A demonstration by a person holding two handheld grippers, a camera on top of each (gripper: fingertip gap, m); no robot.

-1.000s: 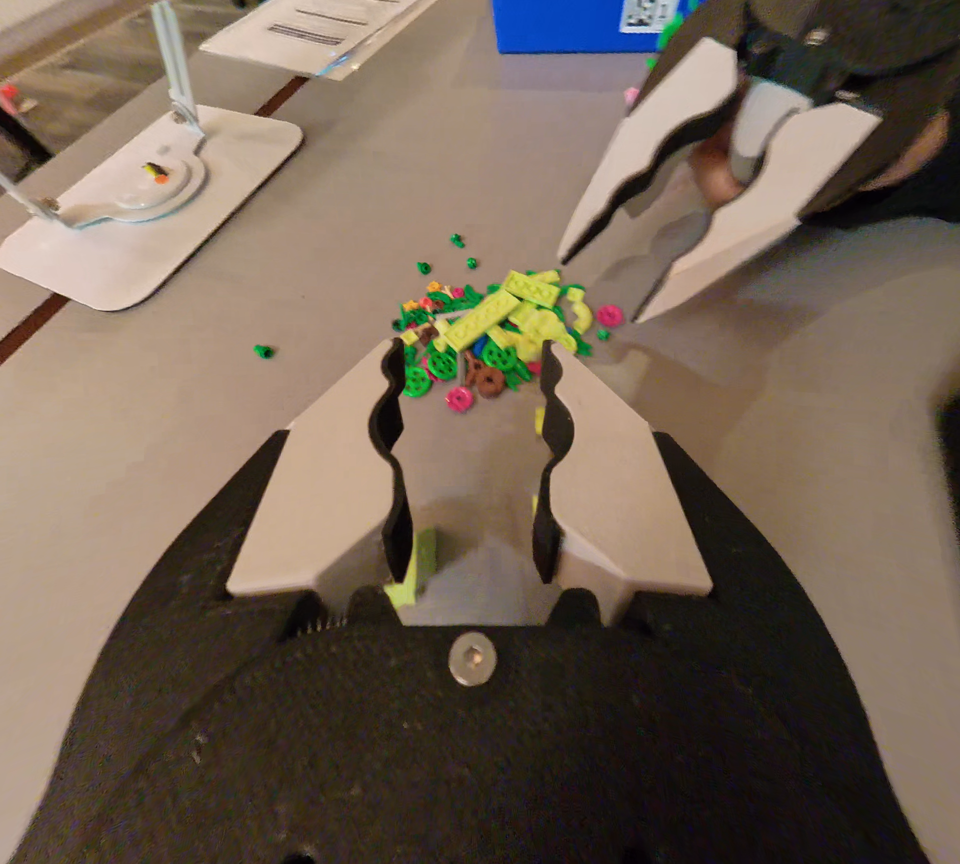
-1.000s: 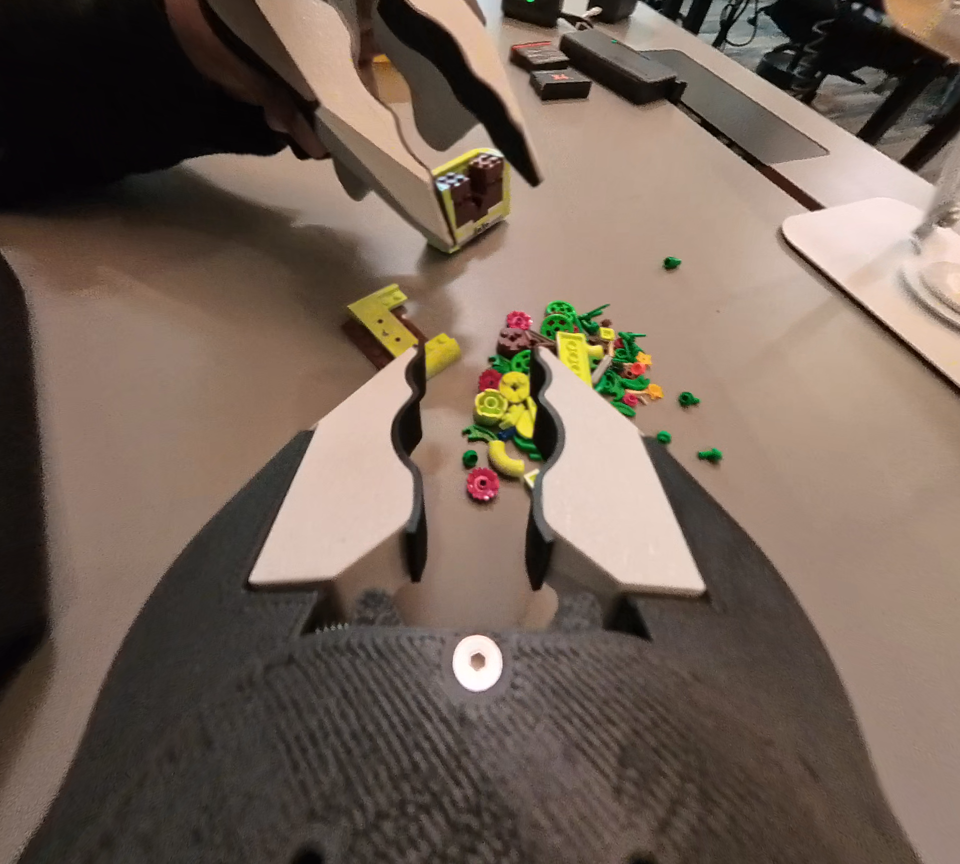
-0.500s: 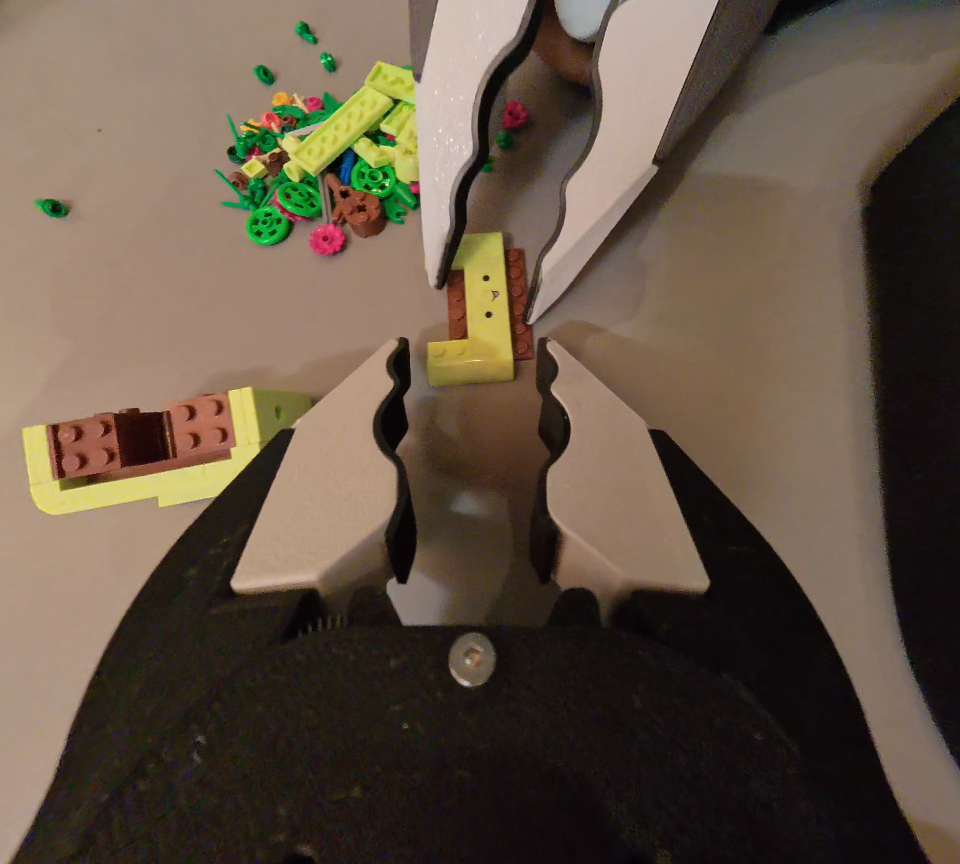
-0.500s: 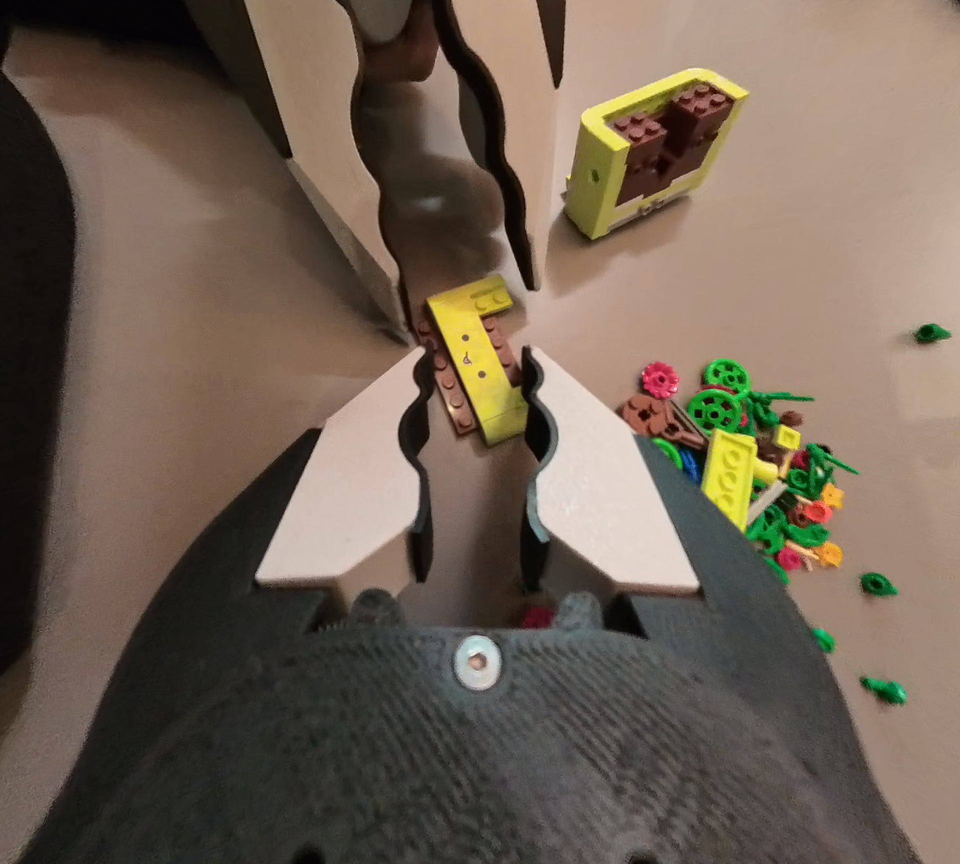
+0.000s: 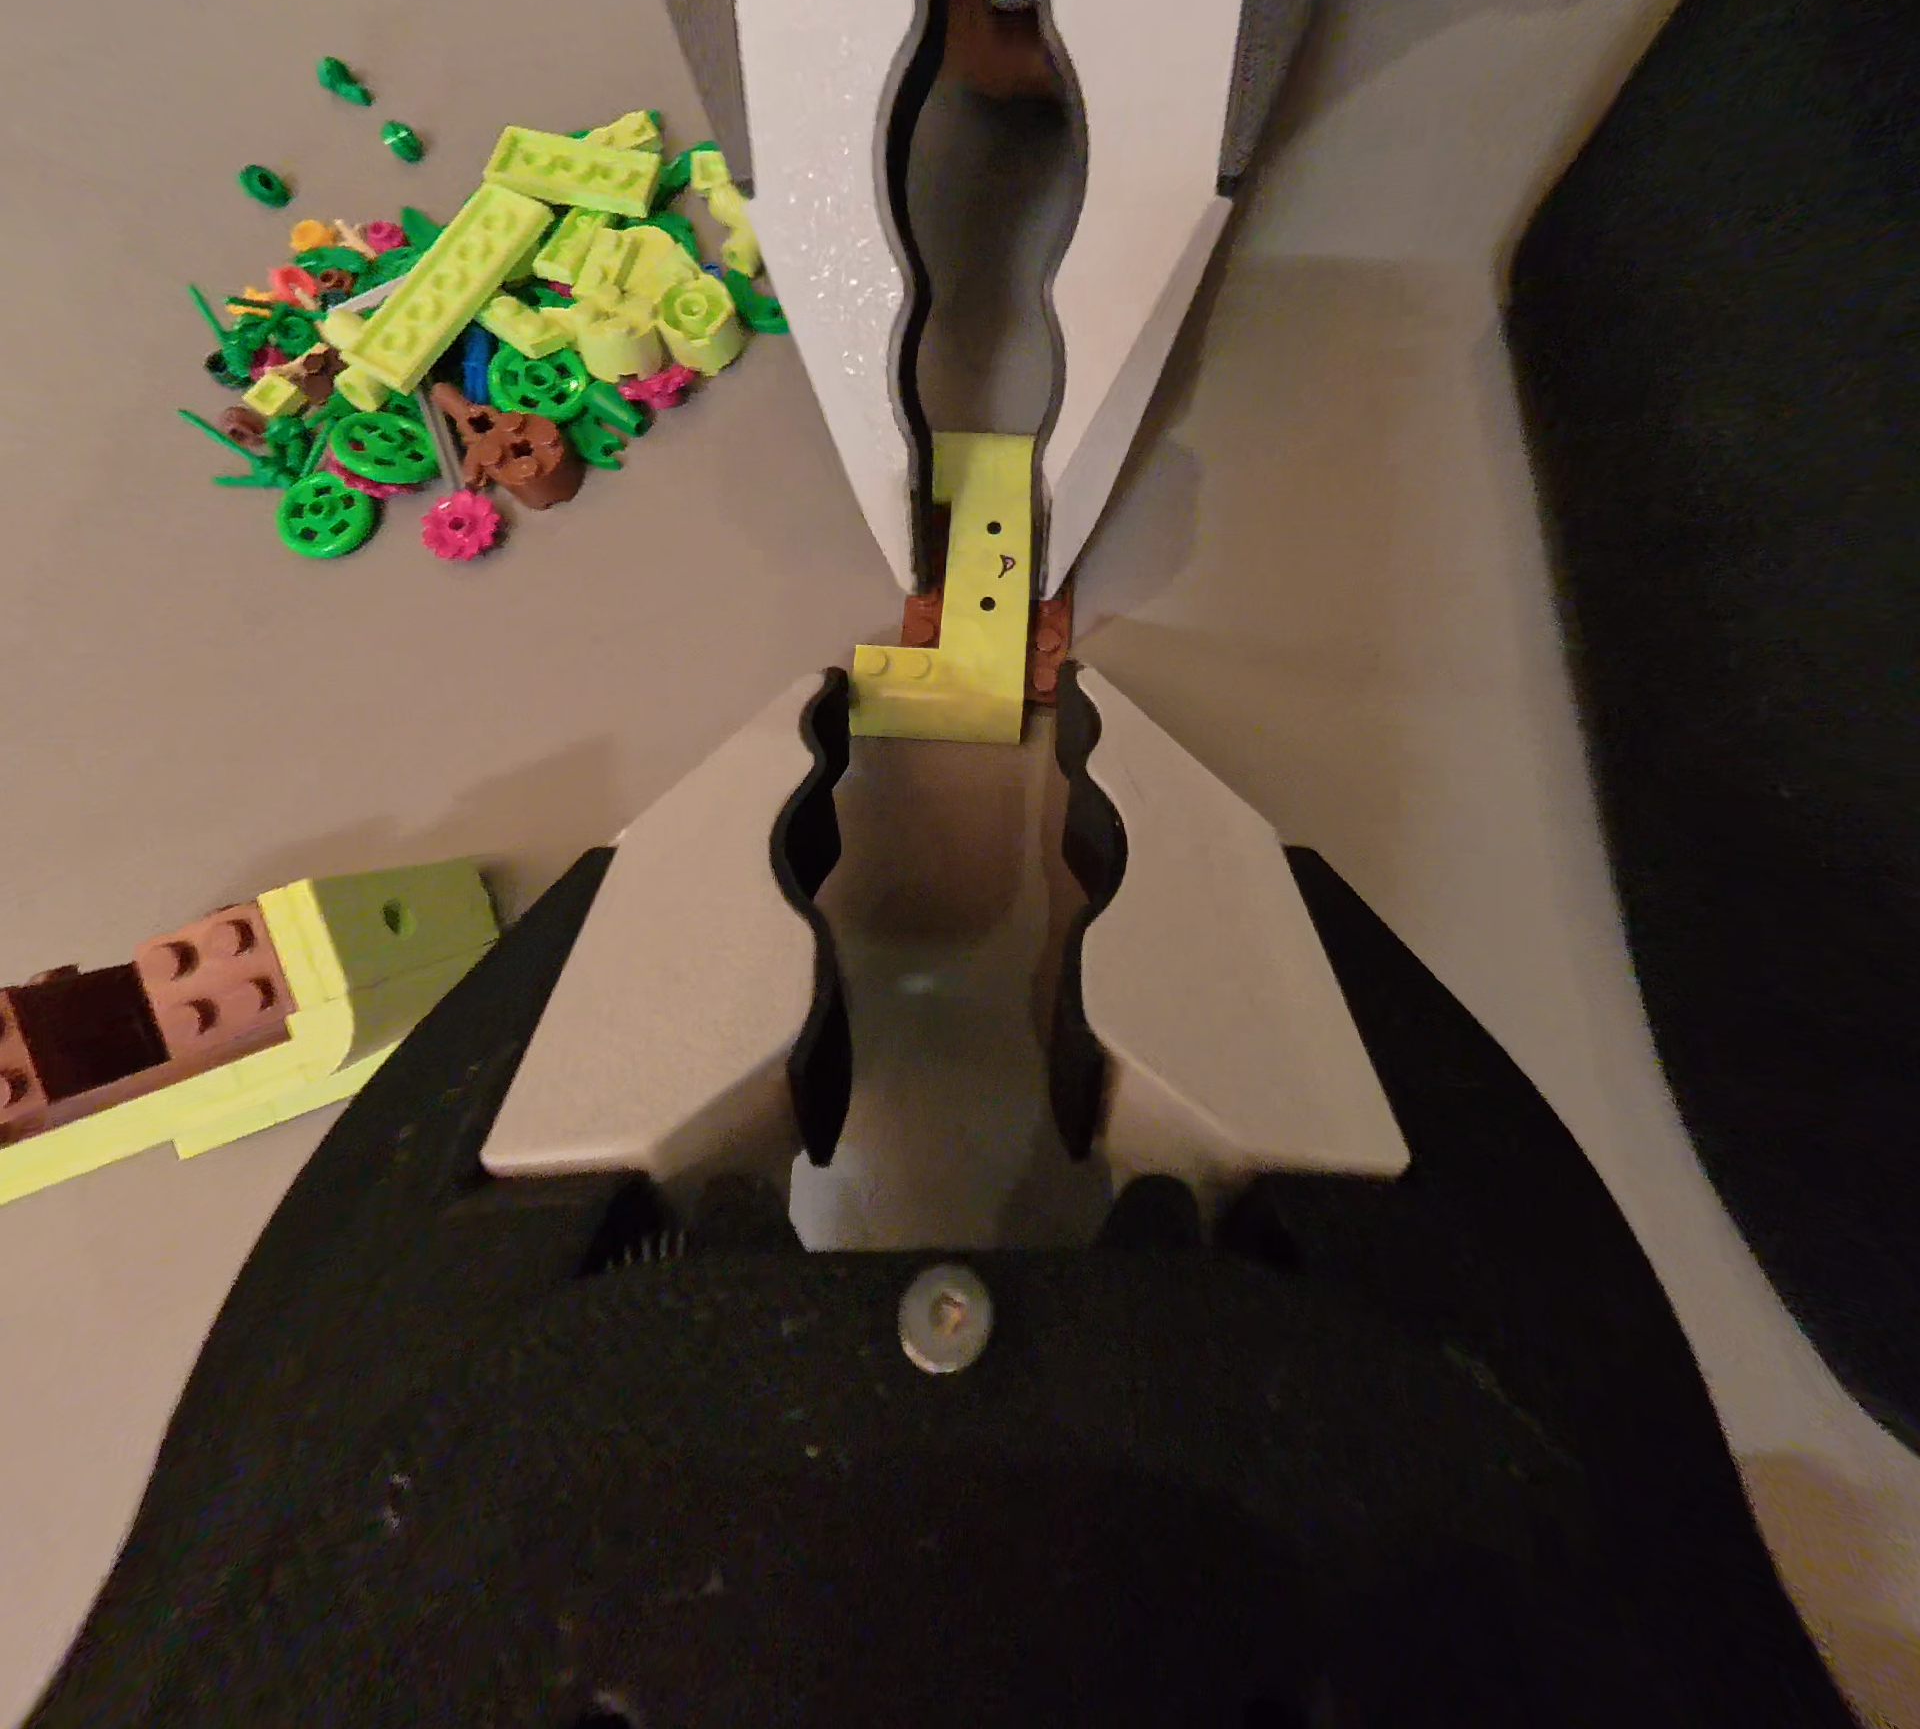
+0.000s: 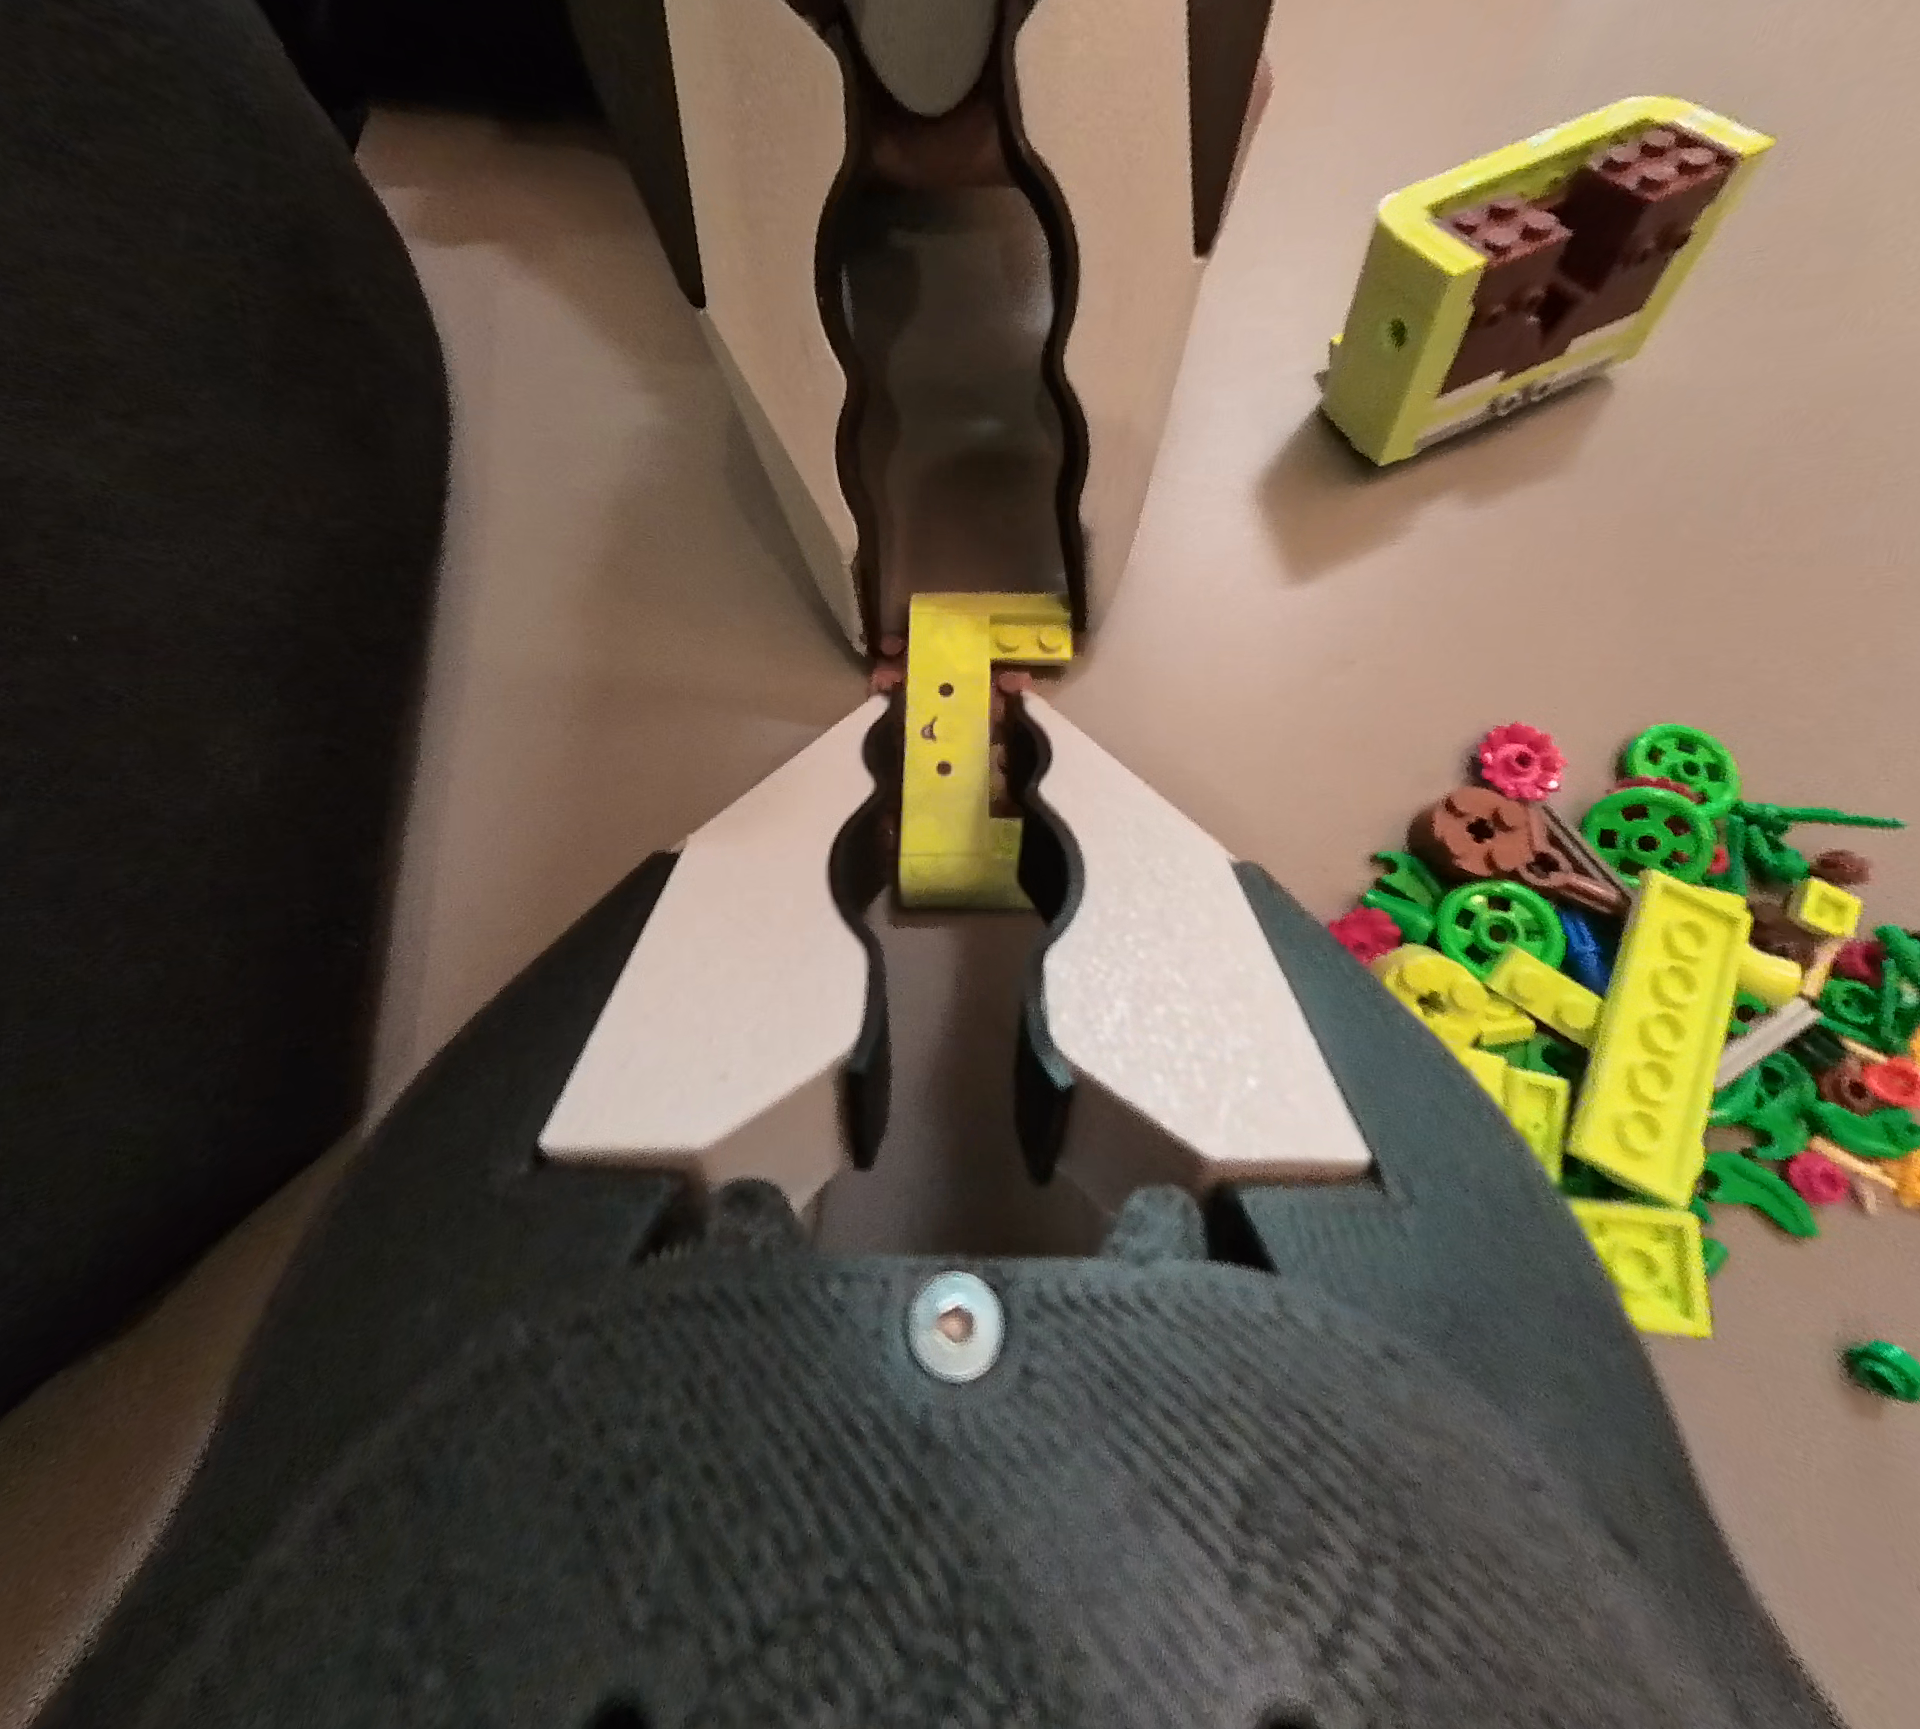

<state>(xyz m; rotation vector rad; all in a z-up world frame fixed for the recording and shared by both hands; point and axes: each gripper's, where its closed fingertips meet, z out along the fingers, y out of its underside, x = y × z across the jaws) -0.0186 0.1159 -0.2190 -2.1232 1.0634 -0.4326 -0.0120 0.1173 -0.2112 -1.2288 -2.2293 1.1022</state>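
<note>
The right gripper (image 6: 951,723) pinches the small yellow-green and brown L-shaped brick piece (image 6: 945,744) on the grey worktop (image 5: 312,744). The left gripper (image 5: 951,687), fingers spread, touches its end. A pile of small bricks (image 5: 468,349) lies near.

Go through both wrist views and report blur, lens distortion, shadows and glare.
Left wrist view: sharp at the L-shaped brick piece and loose brick pile; the yellow-and-brown block looks stretched by the wide-angle lens at the frame edge; soft shadows lie on the table.
Right wrist view: softer overall, the left gripper slightly blurred; a dark out-of-focus shape fills the left edge; no harsh glare.
</note>
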